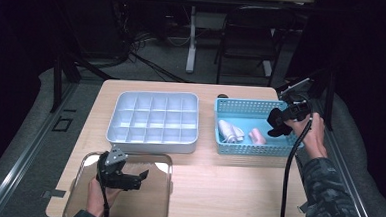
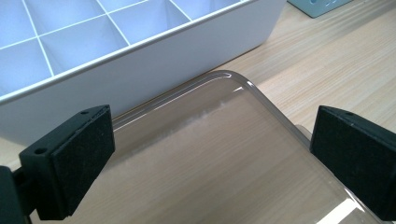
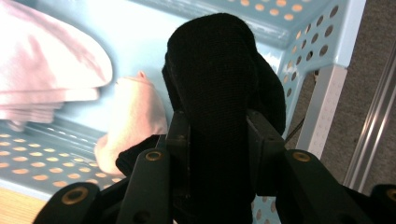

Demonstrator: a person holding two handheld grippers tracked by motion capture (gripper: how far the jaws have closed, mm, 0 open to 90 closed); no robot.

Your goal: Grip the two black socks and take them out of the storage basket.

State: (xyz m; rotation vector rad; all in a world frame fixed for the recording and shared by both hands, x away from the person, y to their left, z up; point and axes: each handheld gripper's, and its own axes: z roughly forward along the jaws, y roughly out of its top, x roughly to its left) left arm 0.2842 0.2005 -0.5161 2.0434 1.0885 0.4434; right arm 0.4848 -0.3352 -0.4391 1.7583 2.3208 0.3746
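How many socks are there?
3. A white roll lies at the basket's left, a pink roll in the middle, a black one in the right gripper. More may be hidden.

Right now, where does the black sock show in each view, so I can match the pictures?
High view: the black sock is at the right, clamped in the right gripper above the blue basket's right end.
Right gripper view: centre, rising between the jaws.
Left gripper view: not in it; the white divided tray and clear lid are.
Shared landmark: the blue basket, whose corner is at the left gripper view's top right.
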